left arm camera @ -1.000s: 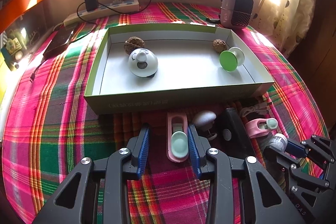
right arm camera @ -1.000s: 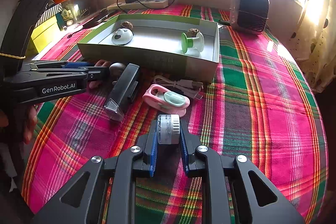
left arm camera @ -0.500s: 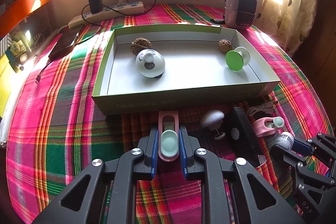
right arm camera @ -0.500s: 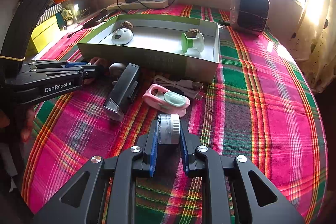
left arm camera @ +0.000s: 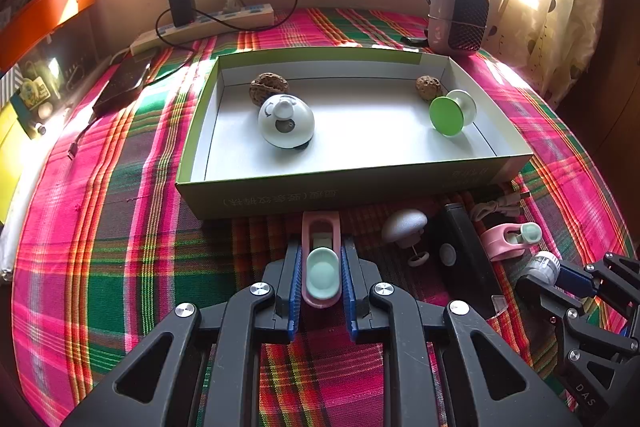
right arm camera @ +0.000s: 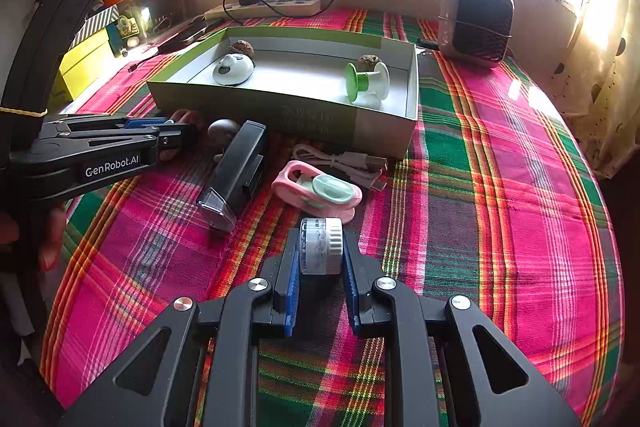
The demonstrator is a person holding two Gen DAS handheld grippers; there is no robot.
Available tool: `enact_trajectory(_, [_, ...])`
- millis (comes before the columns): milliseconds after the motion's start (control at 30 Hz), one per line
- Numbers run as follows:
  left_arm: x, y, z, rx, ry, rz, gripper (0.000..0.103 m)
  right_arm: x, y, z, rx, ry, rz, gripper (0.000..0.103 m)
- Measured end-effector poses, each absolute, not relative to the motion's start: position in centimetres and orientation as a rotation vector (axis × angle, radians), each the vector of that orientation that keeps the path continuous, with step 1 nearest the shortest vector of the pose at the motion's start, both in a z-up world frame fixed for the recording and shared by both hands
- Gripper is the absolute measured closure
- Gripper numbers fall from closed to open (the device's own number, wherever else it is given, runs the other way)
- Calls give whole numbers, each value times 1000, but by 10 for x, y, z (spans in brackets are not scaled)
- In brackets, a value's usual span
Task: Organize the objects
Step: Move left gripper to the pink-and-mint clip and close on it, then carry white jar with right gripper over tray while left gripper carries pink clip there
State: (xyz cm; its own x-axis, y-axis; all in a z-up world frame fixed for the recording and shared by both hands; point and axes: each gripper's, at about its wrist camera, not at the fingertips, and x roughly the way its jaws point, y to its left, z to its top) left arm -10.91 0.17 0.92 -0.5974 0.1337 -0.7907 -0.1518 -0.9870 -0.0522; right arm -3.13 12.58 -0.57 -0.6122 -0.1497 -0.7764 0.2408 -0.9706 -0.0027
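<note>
Left tongs are clamped on a pink clip with a mint pad, blue pads pressing both its long sides, the clip lying flat on the plaid cloth of the bench, its far end almost touching the near wall of the green cardboard box at twelve o'clock. Over on the other side, the right tongs grip a small clear jar with a ribbed white cap, held between the pads just at the cloth. Straight ahead of that jar at twelve o'clock lies a second pink clip, close by, and beyond it a bundled white USB cable against the box corner. At eleven o'clock of the jar a black stapler lies lengthwise, its clear tip toward the camera, with a grey mushroom-shaped knob just past it. Inside the box: a white domed gadget at the left, a walnut touching it from behind, a second walnut at the far right corner, and a green-and-white spool tipped on its side right beside that one. Beyond the box, at one o'clock, a small heater stands upright; at eleven o'clock, a power strip with a black charger plugged in.
</note>
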Motion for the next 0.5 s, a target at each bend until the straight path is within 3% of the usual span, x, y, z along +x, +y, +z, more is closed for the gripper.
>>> enact_trajectory(500, [-109,-1,11,-1331,17,2661,87,-32,125,-5,1256,171,-2641,83])
